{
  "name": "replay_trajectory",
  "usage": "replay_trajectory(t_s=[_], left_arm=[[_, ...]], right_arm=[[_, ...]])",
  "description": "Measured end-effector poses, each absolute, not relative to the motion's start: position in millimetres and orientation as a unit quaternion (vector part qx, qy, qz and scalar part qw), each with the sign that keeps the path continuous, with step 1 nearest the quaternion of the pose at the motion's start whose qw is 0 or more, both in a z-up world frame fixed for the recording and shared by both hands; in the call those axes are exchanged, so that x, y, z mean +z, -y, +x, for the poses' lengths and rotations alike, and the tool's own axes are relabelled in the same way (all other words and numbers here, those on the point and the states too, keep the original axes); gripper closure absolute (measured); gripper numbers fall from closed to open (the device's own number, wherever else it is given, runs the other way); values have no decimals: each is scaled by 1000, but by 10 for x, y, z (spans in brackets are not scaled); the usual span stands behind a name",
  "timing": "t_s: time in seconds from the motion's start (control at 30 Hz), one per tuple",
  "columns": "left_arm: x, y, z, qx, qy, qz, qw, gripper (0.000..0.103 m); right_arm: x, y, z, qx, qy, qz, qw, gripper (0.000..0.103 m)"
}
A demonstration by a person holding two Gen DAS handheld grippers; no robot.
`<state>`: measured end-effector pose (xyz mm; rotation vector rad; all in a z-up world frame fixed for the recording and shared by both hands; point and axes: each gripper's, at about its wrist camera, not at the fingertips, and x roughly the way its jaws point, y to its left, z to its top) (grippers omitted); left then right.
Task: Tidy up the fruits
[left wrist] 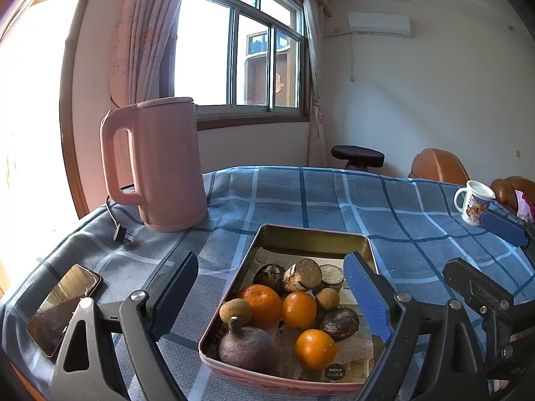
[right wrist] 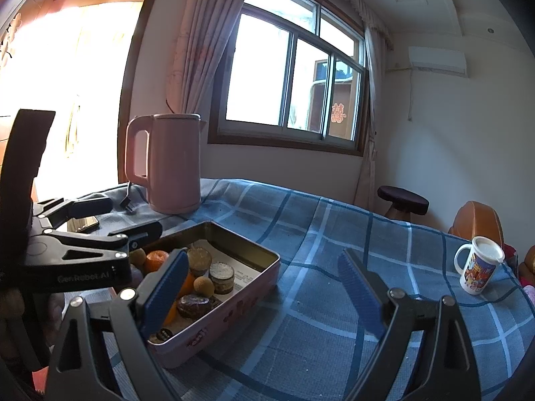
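Note:
A pink metal tin (left wrist: pixel 314 239) on the blue checked cloth holds the fruit. In it lie three oranges (left wrist: pixel 299 309), small tan fruits (left wrist: pixel 235 310), dark wrinkled fruits (left wrist: pixel 339 322), a purple root (left wrist: pixel 247 347) and pale-faced cut chunks (left wrist: pixel 302 275). My left gripper (left wrist: pixel 271 260) hangs over the tin's near half, jaws wide, its pads touching nothing. My right gripper (right wrist: pixel 264 257) is open just right of the tin (right wrist: pixel 234 304), over the cloth, with nothing between its fingers. Each gripper also shows in the other's view: the left gripper (right wrist: pixel 130 217) and the right gripper (left wrist: pixel 485 254).
A pink kettle (left wrist: pixel 160 163) with its cord and plug (left wrist: pixel 118 234) stands at the back left. A phone (left wrist: pixel 60 307) lies near the left edge. A printed mug (right wrist: pixel 476 267) sits at the far right. A stool (right wrist: pixel 403 202) and brown chairs (left wrist: pixel 438 163) stand beyond the table.

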<state>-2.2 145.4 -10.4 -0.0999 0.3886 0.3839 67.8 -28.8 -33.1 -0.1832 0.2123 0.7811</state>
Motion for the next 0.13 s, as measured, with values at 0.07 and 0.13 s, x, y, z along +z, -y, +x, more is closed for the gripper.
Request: replay_trajectory(t_s=[0.07,0.13], left_arm=[[-105,-1445,-21,184,-192,-49,963,13],[-105,-1434,-25,186,-191,-47,963,13]], right_arm=[[-344,297,679,379,-104,-91,915,10],[-356,321,684,377,-105,-93,915,10]])
